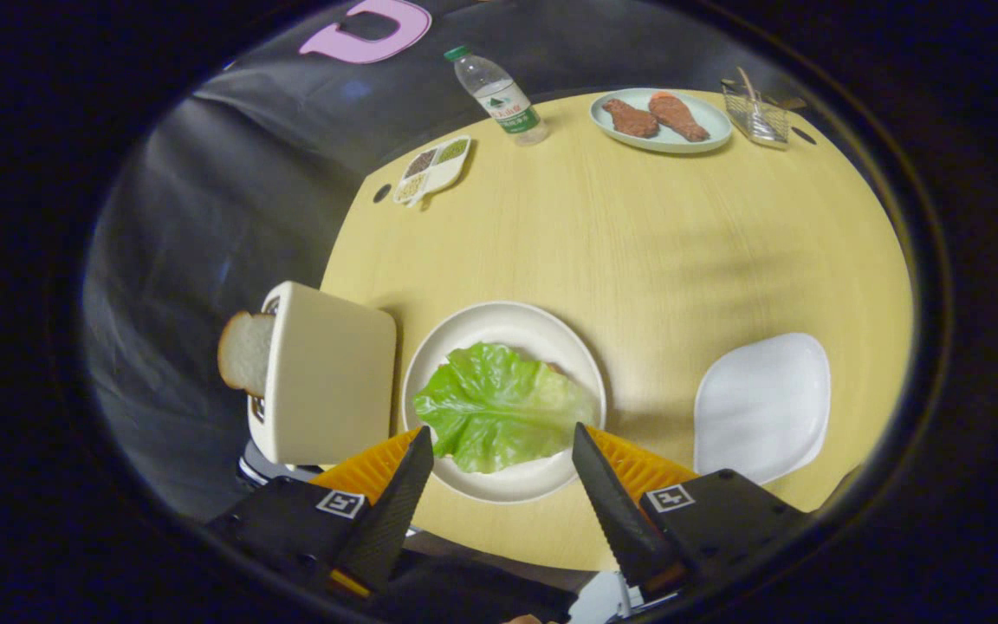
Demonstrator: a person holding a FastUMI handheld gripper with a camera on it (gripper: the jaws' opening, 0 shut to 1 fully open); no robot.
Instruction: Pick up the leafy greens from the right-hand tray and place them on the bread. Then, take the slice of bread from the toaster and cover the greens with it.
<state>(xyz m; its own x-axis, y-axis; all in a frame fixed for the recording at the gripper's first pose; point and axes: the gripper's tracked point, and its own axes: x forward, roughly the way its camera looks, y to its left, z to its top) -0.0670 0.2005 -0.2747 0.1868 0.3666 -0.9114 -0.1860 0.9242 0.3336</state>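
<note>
Gripper hovering with fingers spread wide over a plate where a lettuce leaf already lies; the toaster's bread is next.

Gripper view: the gripper (503, 446) is released, holding nothing, its fingers apart on either side of the near part of the round plate (464, 334). The leafy greens (495, 406) lie flat on it, hiding nearly all the bread beneath. The right-hand tray (763, 403) sits bare beside the plate. Just beside the plate on the other side stands the toaster (330, 373), a slice of bread (245, 351) poking from its far side. Risks, as I judge: the slice sits close against the toaster body, so a crooked approach could knock the toaster into the plate, and a hard squeeze could crush the soft bread.
</note>
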